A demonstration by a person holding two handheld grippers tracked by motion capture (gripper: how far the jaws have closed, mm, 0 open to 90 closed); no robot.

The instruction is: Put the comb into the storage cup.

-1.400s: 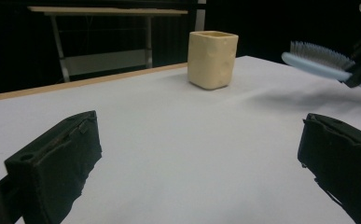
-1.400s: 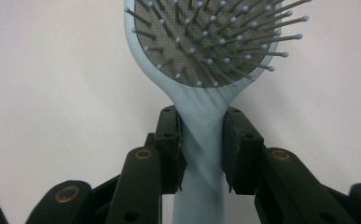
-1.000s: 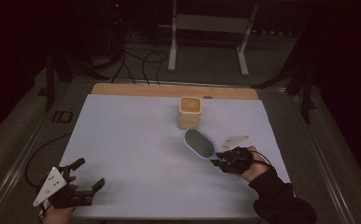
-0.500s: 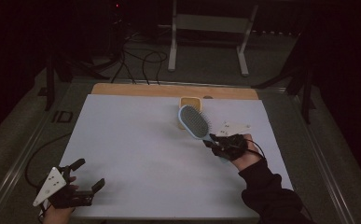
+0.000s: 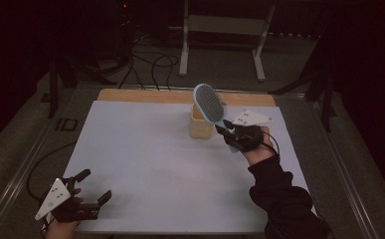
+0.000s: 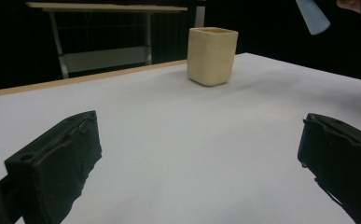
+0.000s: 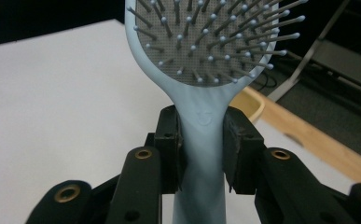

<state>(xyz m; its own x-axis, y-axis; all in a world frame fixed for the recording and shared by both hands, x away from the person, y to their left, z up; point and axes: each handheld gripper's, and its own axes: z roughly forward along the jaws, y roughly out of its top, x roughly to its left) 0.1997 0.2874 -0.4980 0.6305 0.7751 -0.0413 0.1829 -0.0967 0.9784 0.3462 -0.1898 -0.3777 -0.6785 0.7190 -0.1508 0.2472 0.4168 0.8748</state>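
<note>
At the desk's (image 5: 145,164) near left corner the left gripper (image 5: 94,190) lies low in a hand, its grey three-cornered plate tipped up, its black jaws spread wide with nothing but white desk between them. In the left gripper view the two blocky jaws stand well apart, pointing across the surface toward the cup (image 6: 211,56).

One cup (image 5: 200,125) stands near the middle of the far edge: pale yellow, squarish with rounded corners, matte, open at the top.

Toward the right edge the right gripper (image 5: 232,135) is raised above the desk on a dark-sleeved forearm, jaws aimed up and toward the far edge. They pinch the handle of the one hairbrush (image 5: 210,104), held in the air just beside the cup. The right gripper view shows its pale blue smooth plastic handle (image 7: 200,140) clamped between the pads, an oval head, a grey cushion and ball-tipped pins.
</note>
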